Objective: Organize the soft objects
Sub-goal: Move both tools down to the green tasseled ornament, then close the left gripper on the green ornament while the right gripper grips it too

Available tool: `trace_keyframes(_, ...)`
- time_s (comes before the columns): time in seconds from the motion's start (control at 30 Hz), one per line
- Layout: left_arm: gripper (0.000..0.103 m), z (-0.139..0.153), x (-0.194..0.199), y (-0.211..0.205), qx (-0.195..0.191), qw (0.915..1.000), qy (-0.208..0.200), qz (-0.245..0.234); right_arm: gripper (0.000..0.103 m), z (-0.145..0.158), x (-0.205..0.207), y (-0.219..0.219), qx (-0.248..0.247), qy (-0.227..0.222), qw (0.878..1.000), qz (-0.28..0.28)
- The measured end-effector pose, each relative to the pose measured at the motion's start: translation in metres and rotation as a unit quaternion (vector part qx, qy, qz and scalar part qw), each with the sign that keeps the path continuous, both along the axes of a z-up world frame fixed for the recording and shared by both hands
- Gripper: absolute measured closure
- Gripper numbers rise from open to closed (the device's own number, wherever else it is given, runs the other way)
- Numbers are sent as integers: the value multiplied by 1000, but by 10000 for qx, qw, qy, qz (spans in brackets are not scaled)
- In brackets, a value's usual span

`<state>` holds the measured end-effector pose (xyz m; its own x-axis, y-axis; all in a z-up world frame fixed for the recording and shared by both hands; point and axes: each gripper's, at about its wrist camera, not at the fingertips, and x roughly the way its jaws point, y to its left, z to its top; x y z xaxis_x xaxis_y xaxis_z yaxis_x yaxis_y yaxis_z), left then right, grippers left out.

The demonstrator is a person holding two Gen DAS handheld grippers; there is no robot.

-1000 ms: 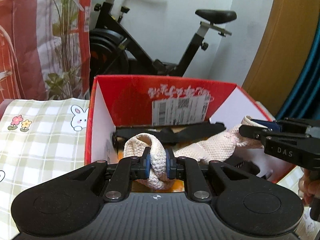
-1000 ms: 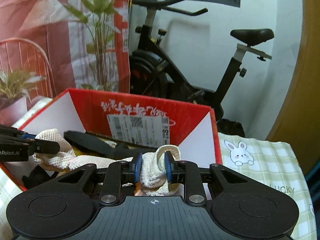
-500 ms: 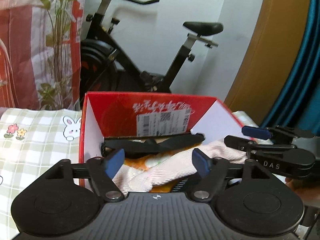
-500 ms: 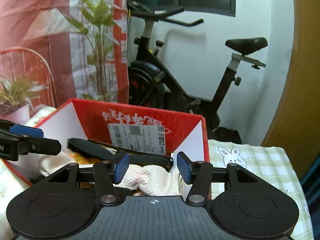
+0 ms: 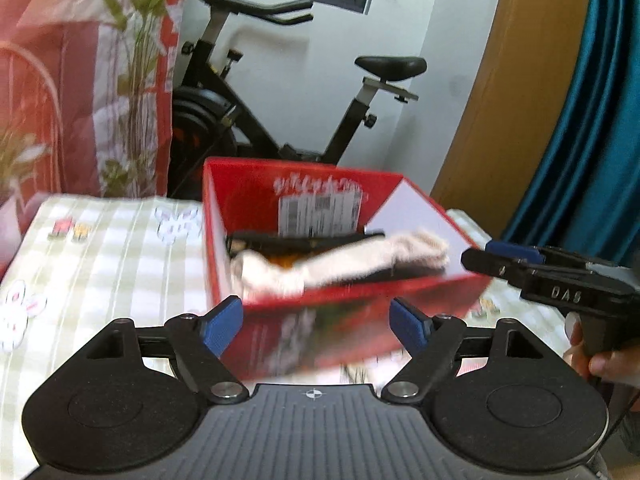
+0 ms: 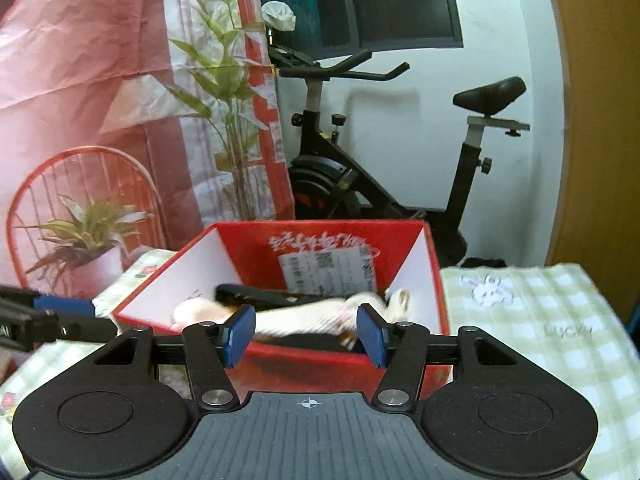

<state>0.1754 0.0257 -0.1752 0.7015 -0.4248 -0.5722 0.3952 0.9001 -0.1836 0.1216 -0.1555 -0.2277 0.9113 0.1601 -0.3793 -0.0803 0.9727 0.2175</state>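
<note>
A cream knitted cloth [image 5: 340, 262] lies stretched across the inside of a red cardboard box [image 5: 304, 200]; it also shows in the right wrist view [image 6: 304, 318] inside the box [image 6: 320, 240]. A black strap-like item [image 6: 256, 294] lies under it. My left gripper [image 5: 318, 324] is open and empty, in front of and above the box's near wall. My right gripper [image 6: 306, 334] is open and empty, at the near edge of the box. The right gripper also shows at the right of the left wrist view [image 5: 512, 260].
The box stands on a green checked tablecloth [image 6: 540, 320] with rabbit prints. An exercise bike [image 6: 380, 184] stands behind by the white wall. A red printed curtain [image 6: 100, 80] hangs at the left, a blue curtain [image 5: 592, 120] at the right.
Both grippers let go of the cream cloth, opened, and pulled back and up from the box. The cloth now lies loose inside the box.
</note>
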Motion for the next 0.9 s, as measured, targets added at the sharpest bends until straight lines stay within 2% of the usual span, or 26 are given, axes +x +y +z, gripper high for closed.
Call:
trace_keyframes(0.1,24,-16,-15,12,-68,9997,237,81,50,-12,-16,10,47,80,9999,108)
trace_keyframes(0.23,37,-43,-28,27,-351,9965,740,161,50,-35,-30,29,-24,355,9987,355)
trace_keyframes(0.47,43,-81,-46,38,-786,9872,1352,312,50,-69,-48,71,-226,857,9921,887)
trace_keyframes(0.7,44,-94,-54,37,-1038,9829,1456,428,50,-80,-64,94,-339,1019,9848,1366)
trace_keyframes(0.77,49,-98,-54,34,-1070,9819,1503,416,50,-82,-66,99,-339,1056,9829,1470)
trace_keyframes(0.83,59,-100,-53,31,-1106,9808,1569,350,50,-83,-65,103,-364,1082,9810,1571)
trace_keyframes(0.9,59,-100,-52,26,-1093,9818,1523,317,50,-84,-66,107,-365,1103,9793,1660)
